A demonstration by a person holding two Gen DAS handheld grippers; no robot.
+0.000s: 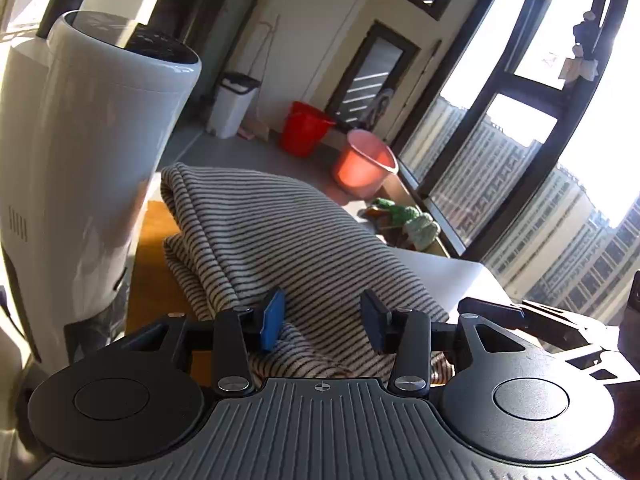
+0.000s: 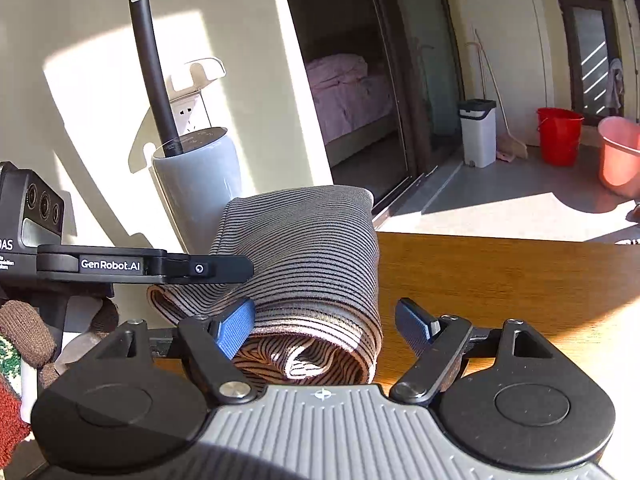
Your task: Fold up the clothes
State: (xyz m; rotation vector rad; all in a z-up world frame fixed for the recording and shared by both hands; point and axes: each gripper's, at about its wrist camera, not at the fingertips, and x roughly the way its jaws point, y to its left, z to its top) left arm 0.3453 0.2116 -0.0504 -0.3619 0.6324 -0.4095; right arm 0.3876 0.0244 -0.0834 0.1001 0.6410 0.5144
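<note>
- Striped knit garment (image 2: pixel 304 264) lies folded into a compact bundle on the wooden counter (image 2: pixel 500 280).
- Left gripper (image 1: pixel 324 320) and right gripper (image 2: pixel 324 326) both released, pads clear of cloth.
- Folding looks essentially finished; perhaps only tidying remains.

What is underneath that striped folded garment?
The striped garment lies on a wooden table, whose bare top shows beside it. The part of the table directly beneath is covered, so anything under the cloth cannot be seen.

A red bucket (image 2: pixel 559 136) stands beside a pink bucket (image 2: pixel 621 156).
</note>
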